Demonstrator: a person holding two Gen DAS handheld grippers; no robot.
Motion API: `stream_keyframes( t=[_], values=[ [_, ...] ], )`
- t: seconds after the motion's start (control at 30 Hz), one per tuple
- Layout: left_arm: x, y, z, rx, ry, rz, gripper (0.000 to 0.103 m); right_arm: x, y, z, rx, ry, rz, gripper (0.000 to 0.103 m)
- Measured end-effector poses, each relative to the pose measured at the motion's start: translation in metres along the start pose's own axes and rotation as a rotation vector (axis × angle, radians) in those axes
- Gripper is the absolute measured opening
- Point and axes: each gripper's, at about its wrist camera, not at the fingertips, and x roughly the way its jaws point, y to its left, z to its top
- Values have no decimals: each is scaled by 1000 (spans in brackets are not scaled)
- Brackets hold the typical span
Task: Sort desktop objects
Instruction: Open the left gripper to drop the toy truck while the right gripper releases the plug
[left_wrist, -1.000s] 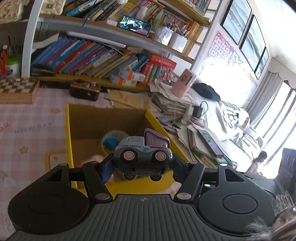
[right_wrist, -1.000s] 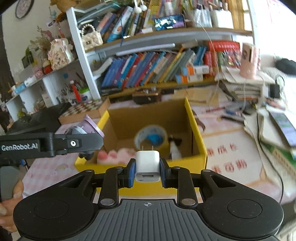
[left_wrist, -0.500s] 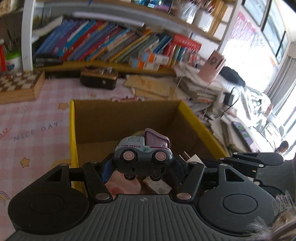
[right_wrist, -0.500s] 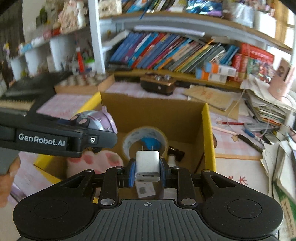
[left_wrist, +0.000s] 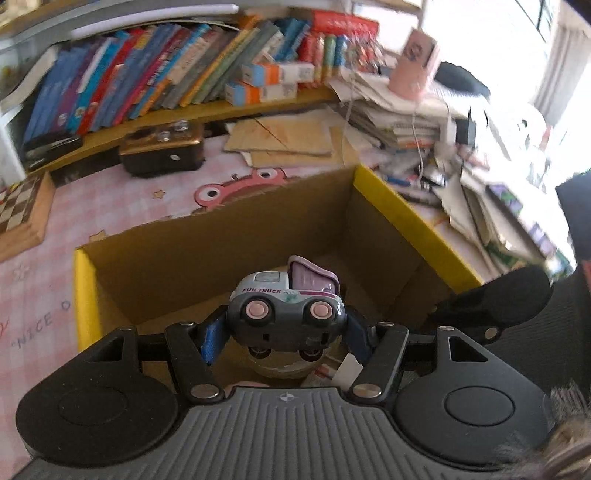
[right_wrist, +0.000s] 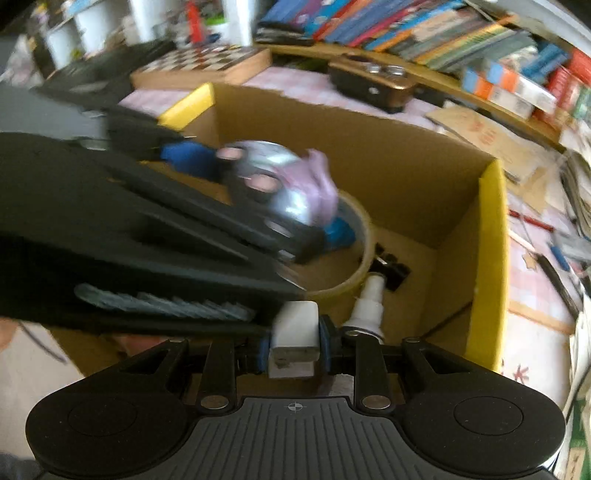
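A grey and purple toy truck (left_wrist: 286, 308) sits between the blue pads of my left gripper (left_wrist: 282, 332), which is shut on it above the inside of the yellow-rimmed cardboard box (left_wrist: 406, 214). In the right wrist view the same toy truck (right_wrist: 280, 184) and left gripper (right_wrist: 258, 192) hang blurred over a roll of tape (right_wrist: 354, 258) in the box (right_wrist: 491, 236). My right gripper (right_wrist: 294, 349) is shut on a white charger plug (right_wrist: 295, 332), low inside the box beside a small white bottle (right_wrist: 367, 306).
A black binder clip (right_wrist: 391, 266) lies on the box floor. Behind the box are a brown case (left_wrist: 162, 149), a chessboard (left_wrist: 20, 210), shelved books (left_wrist: 147, 74) and a paper stack with a pink cup (left_wrist: 413, 62) at the right.
Both grippers have moved forward and down from the box's front edge to inside it, still gripping the truck and the plug. The left gripper now crosses close in front of the right camera.
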Motion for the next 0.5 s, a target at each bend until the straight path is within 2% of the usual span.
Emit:
stream_keyframes(
  t=[0.17,0.33,0.37,0.43,0.5],
  values=[
    [15,-3,-2,35,72,5,62,0,0,-2,1,16,2,26],
    [14,-4,-2,35,68,11,63,-3,0,-1,12,12,-8,26],
    [11,-3,-3,33,48,11,64,-4,1,-1,8,3,-14,30],
    [4,-4,-3,32,12,15,75,-4,1,-2,11,-1,-15,29],
    [-5,-5,-4,32,-28,19,82,-6,-1,-2,29,-11,-25,32]
  ],
)
